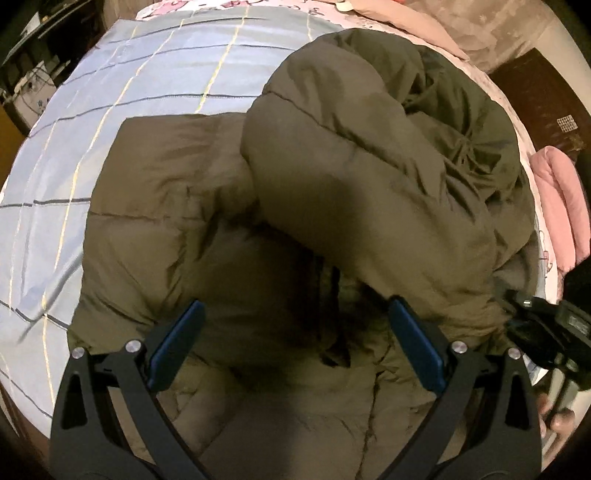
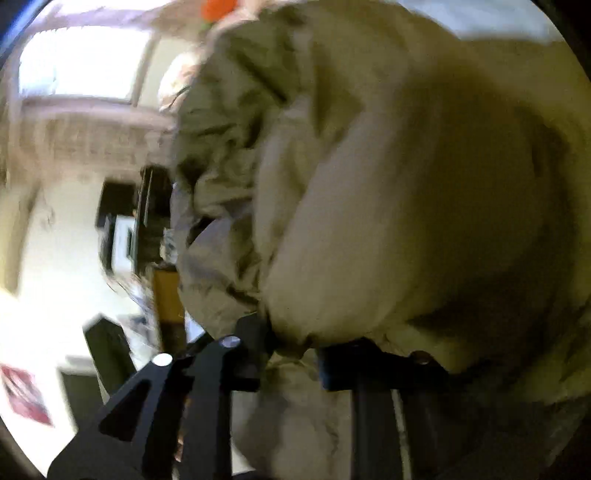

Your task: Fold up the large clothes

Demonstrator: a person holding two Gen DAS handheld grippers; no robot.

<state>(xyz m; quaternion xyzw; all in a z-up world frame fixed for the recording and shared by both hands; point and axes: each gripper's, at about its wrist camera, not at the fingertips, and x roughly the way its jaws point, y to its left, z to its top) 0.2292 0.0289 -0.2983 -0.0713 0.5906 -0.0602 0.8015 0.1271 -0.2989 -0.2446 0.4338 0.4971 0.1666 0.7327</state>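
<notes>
A large olive-green padded jacket (image 1: 207, 221) lies on the bed. One puffy part of it (image 1: 369, 155) is lifted and folded over from the right. My left gripper (image 1: 295, 317) is open just above the jacket's near part and holds nothing. My right gripper (image 2: 291, 350) is shut on a fold of the jacket (image 2: 406, 206), which fills most of the blurred right wrist view. The right gripper also shows at the right edge of the left wrist view (image 1: 532, 314).
A light blue checked sheet (image 1: 110, 122) covers the bed to the left. Pink bedding (image 1: 561, 206) lies at the right edge and a pink patterned cover (image 1: 236, 5) at the far end. Dark furniture (image 1: 37, 37) stands beyond the bed's left corner.
</notes>
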